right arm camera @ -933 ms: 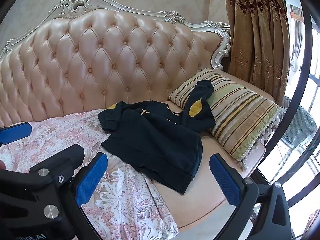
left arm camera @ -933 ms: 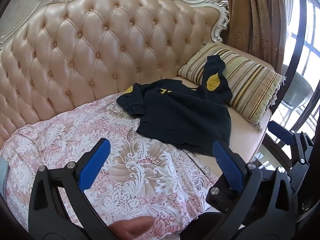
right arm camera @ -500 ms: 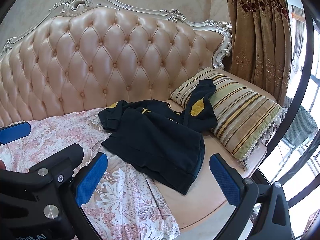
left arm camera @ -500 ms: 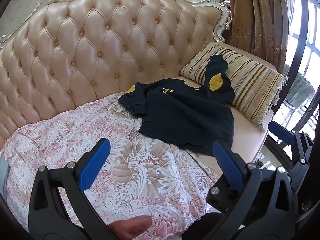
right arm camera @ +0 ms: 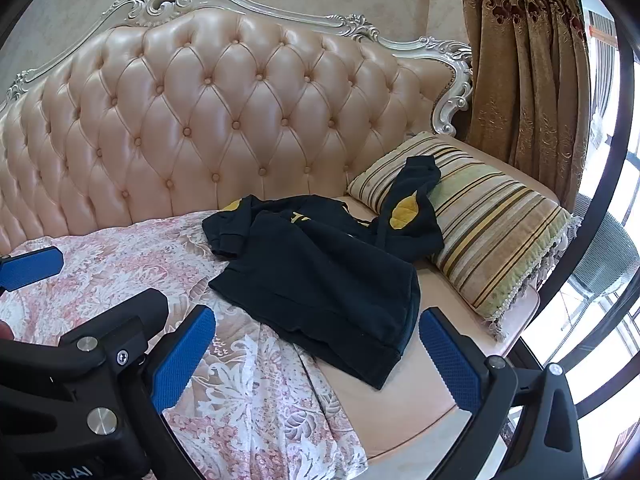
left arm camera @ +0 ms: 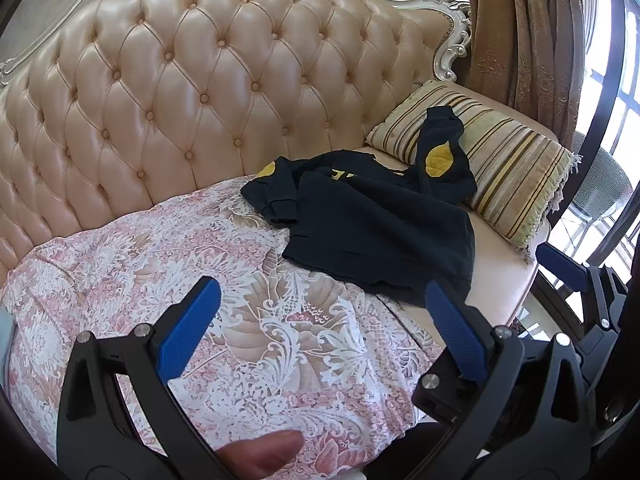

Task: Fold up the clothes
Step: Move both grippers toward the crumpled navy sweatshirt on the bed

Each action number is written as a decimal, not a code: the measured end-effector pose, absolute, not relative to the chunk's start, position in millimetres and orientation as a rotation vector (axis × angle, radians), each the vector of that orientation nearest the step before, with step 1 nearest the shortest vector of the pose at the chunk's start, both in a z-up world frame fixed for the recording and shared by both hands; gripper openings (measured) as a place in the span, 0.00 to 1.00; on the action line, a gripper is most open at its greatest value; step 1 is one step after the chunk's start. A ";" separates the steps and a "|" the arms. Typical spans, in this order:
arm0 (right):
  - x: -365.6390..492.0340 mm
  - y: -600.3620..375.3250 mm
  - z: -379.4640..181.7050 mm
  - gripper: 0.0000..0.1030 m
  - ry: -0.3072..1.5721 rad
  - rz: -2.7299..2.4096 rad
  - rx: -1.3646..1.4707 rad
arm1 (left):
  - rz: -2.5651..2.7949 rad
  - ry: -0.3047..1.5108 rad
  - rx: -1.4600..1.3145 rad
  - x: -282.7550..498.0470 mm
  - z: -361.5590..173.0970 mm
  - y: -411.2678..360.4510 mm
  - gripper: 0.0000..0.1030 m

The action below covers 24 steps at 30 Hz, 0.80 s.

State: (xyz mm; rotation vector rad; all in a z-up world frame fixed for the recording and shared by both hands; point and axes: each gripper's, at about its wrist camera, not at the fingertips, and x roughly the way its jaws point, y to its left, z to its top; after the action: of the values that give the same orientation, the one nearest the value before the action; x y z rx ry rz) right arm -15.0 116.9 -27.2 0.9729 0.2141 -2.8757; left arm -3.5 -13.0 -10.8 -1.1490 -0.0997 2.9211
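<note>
Sweatshirt (right arm camera: pixel 320 280) lies rumpled on the sofa (right arm camera: pixel 420 408) seat near its right end, half on the floral cover (right arm camera: pixel 248 400), one sleeve (right arm camera: pixel 412 208) draped up onto the striped cushion (right arm camera: pixel 500 232). No neat fold shows: sleeves and hem lie askew, so squaring and folding remain. Left gripper (left arm camera: pixel 320 328) and right gripper (right arm camera: pixel 316 352) hover side by side short of the front edge, jaws spread wide, holding nothing.

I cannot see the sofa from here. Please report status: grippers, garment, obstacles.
Left gripper open, empty. Right gripper open, empty. Dark sweatshirt crumpled, unfolded, one sleeve on striped pillow. Nothing in the way.
</note>
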 end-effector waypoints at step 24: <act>-1.8 101.5 -18.0 1.00 0.222 -2.856 0.933 | 2.966 -0.114 -1.134 11.6 -2.6 -25.4 1.00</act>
State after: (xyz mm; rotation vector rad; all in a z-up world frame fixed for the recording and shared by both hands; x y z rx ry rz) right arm -1.8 101.5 -18.0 0.9329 0.2221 -2.8561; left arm 11.6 -25.4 -2.6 -1.1338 -0.1136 2.9663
